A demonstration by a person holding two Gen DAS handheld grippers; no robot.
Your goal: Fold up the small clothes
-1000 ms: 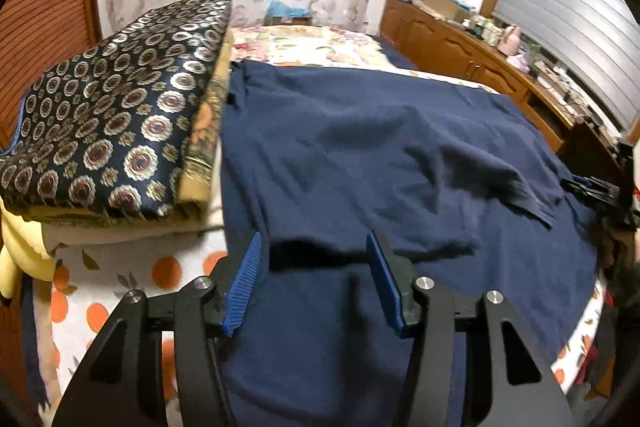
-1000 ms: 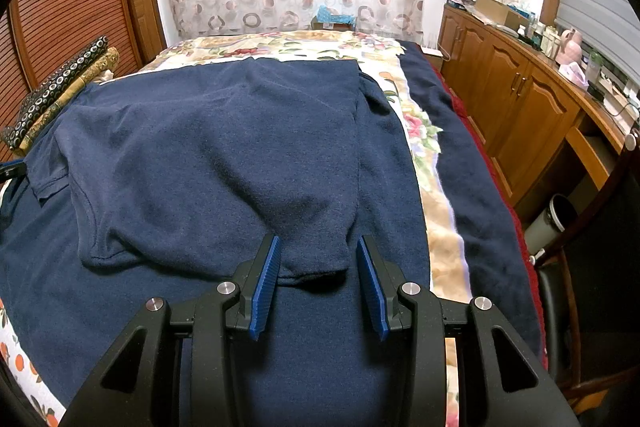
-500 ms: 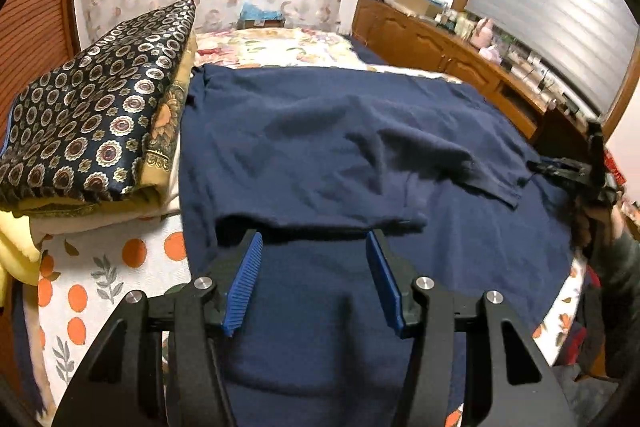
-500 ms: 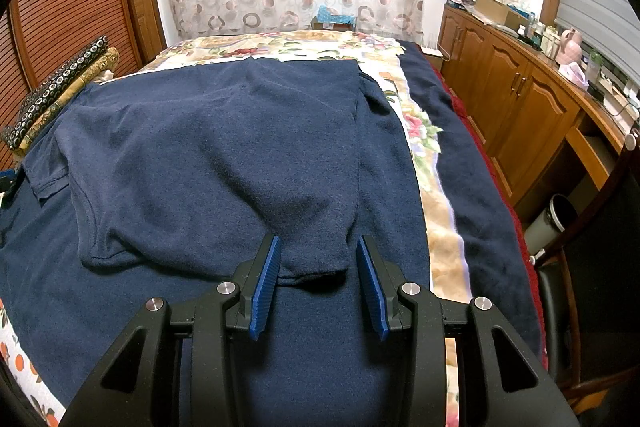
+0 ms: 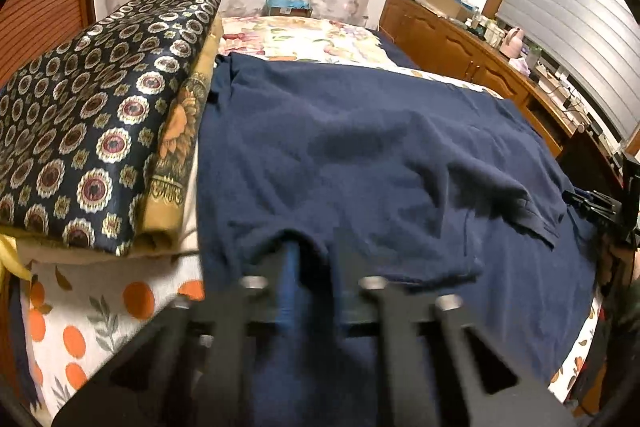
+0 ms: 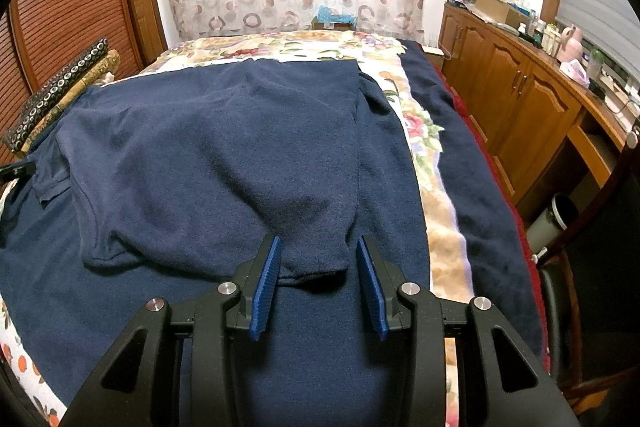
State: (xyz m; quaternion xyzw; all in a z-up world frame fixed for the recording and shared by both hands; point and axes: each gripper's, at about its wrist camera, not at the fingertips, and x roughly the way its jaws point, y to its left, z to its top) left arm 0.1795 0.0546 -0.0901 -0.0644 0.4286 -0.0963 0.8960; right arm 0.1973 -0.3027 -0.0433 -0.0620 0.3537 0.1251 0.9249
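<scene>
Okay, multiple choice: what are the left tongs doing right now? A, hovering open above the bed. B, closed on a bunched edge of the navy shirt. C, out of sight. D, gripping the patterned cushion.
B: in the left wrist view the left tongs are pinched together with a ridge of the navy shirt bunched between them.

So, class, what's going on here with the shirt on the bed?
A person holding two grippers is folding a navy shirt spread on a bed. The left gripper has closed on the shirt's near hem, and cloth bunches over its fingers. The right gripper is open, with the hem at the other corner lying between its fingers, not yet pinched. A stack of patterned cushions sits beside the shirt.
</scene>
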